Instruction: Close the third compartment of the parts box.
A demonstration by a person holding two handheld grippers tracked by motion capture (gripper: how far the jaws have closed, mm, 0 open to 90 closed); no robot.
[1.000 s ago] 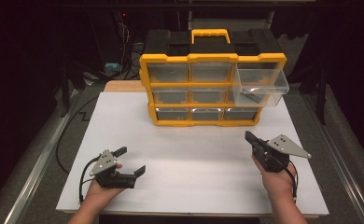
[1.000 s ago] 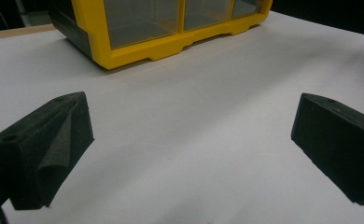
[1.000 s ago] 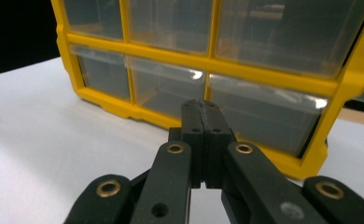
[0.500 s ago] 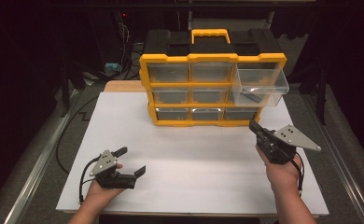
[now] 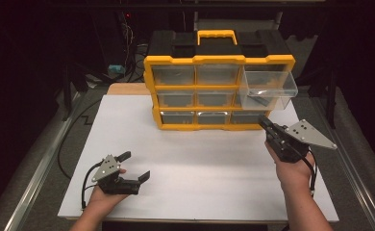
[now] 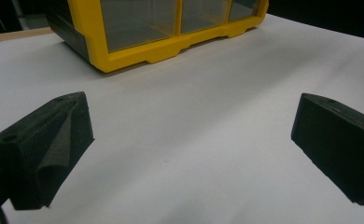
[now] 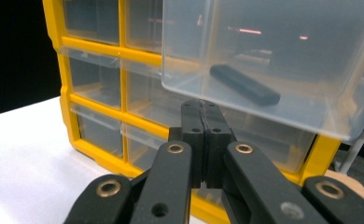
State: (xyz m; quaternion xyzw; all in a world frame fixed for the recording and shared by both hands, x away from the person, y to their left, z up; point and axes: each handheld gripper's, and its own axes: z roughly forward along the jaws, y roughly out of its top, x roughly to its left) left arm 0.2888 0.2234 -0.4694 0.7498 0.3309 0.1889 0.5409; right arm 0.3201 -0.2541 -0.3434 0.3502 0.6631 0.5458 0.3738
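A yellow and black drawer cabinet (image 5: 209,91) stands at the back of the white table (image 5: 200,159). Its top right clear drawer (image 5: 268,89) is pulled out and holds a small black bar (image 7: 244,84). My right gripper (image 5: 263,121) hovers shut and empty just below and in front of that drawer; in the right gripper view its jaws (image 7: 202,108) are pressed together under the drawer floor. My left gripper (image 5: 133,166) rests near the table's front left, open with nothing between its jaws. In the left gripper view the cabinet's base (image 6: 161,49) lies far ahead.
The other drawers (image 5: 195,98) of the cabinet are pushed in. A wooden board (image 5: 128,89) shows behind the white sheet at the left. Cables (image 5: 128,53) and metal rails (image 5: 36,168) flank the table. Open white surface lies between the two hands.
My right gripper has risen and moved a little toward the pulled-out drawer, staying shut. The left gripper has not moved.
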